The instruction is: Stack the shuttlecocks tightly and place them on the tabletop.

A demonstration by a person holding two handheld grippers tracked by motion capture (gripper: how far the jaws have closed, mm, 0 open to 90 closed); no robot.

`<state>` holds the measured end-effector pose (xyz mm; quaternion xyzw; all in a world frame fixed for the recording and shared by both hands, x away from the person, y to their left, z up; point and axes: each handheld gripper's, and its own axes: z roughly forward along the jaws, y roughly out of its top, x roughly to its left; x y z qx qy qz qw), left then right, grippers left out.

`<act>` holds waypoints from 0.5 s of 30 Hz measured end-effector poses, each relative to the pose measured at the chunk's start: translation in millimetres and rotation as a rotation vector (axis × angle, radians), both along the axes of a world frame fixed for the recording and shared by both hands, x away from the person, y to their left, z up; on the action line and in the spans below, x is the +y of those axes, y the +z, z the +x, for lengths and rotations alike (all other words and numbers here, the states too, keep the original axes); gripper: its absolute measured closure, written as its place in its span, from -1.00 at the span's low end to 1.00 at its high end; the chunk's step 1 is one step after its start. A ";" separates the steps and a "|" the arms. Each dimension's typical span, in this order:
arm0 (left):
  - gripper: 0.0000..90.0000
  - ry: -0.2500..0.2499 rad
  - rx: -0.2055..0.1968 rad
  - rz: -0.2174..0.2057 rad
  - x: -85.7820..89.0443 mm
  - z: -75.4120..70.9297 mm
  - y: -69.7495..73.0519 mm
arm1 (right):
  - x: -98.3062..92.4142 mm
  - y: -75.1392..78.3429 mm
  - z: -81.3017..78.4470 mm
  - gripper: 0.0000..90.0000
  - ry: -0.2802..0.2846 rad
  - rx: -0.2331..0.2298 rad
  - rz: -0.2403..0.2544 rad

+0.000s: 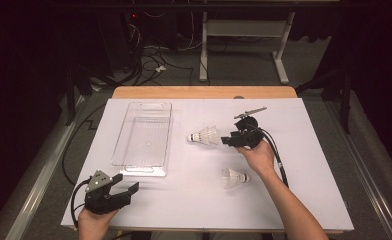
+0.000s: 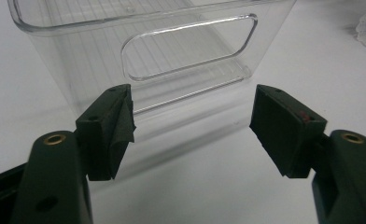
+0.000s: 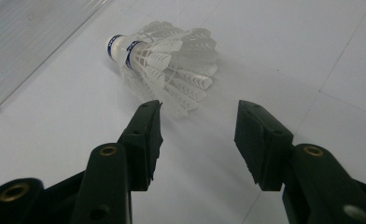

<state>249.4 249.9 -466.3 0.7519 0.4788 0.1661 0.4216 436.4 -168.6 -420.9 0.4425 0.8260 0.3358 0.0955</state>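
Dark room, cables on the floor behind a white surface (image 1: 284,200) with a wooden edge at its far side. A clear plastic bin (image 1: 144,137) lies at about 10 o'clock from the surface's middle, long side running away from the person.

Right claw (image 1: 226,140), held in the person's right hand (image 1: 259,156), sits just past centre toward 2 o'clock and points toward 9 o'clock. Its jaws stand moderately apart, nothing between the pads. The near-centre shuttlecock (image 1: 204,136) lies on its side just ahead of the jaw tips; in the right gripper view its feather skirt (image 3: 181,74) faces the jaws and the blue-banded cork points away. Whether the left jaw tip touches the skirt, cannot tell.

A second shuttlecock (image 1: 235,177) lies at 5 o'clock of the first, well apart, near the right forearm.

Left claw (image 1: 126,186) rests at 7 o'clock, jaws wide, empty, aimed at the bin's near handle cutout (image 2: 190,46).
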 end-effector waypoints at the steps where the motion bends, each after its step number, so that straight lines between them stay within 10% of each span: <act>1: -0.30 0.000 0.001 0.000 0.0 0.0 0.0 | -0.8 -0.1 -0.4 0.14 -0.001 -0.001 0.002; 15: -0.31 0.000 0.003 -0.001 -0.4 0.2 -0.2 | -8.2 0.7 -7.6 0.15 -0.009 0.012 -0.001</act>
